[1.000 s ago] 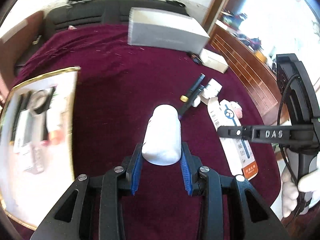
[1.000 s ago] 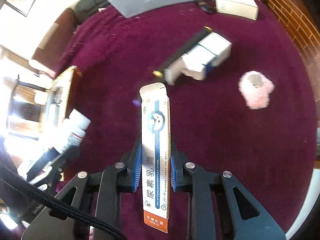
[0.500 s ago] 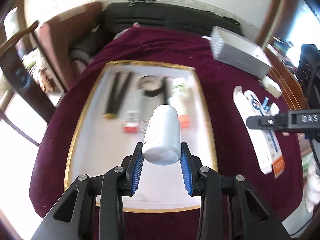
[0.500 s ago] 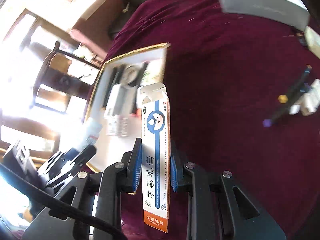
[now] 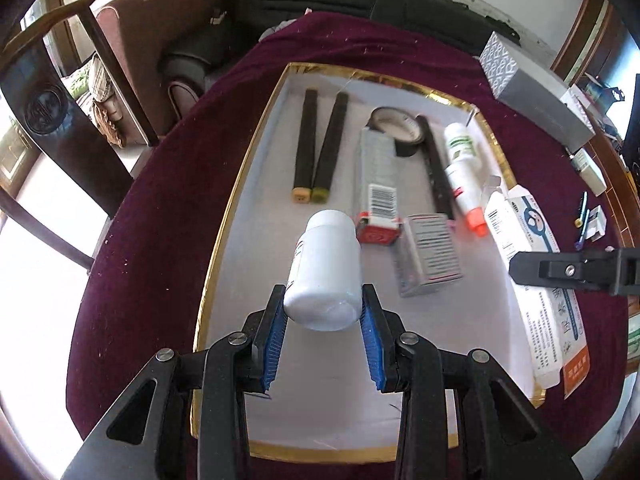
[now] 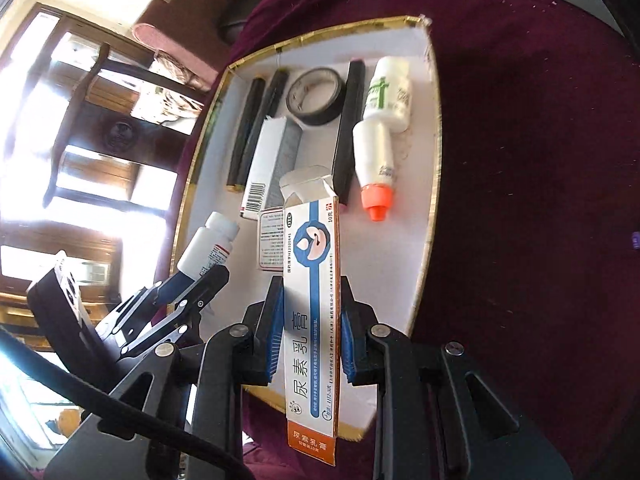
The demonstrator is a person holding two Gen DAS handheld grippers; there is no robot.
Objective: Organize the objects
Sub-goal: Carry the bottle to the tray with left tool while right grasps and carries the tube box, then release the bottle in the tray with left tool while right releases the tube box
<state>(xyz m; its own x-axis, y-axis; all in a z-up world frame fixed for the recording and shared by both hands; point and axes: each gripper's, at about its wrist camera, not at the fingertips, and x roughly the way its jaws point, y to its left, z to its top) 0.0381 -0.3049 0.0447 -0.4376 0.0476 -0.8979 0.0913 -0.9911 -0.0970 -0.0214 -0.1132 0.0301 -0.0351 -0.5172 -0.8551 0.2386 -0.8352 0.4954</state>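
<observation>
Left wrist view: our left claw (image 5: 323, 322) pinches a white plastic pill bottle (image 5: 325, 267) above the gold-rimmed white tray (image 5: 224, 216). Our right claw (image 6: 310, 328) clamps a long white-and-blue cardboard carton (image 6: 311, 304), seemingly over the tray's near end, ahead of a black tape roll (image 6: 316, 98).

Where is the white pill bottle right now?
The white pill bottle is clamped in the left claw, held over the near part of the gold-rimmed tray, just short of the red-ended box.
</observation>
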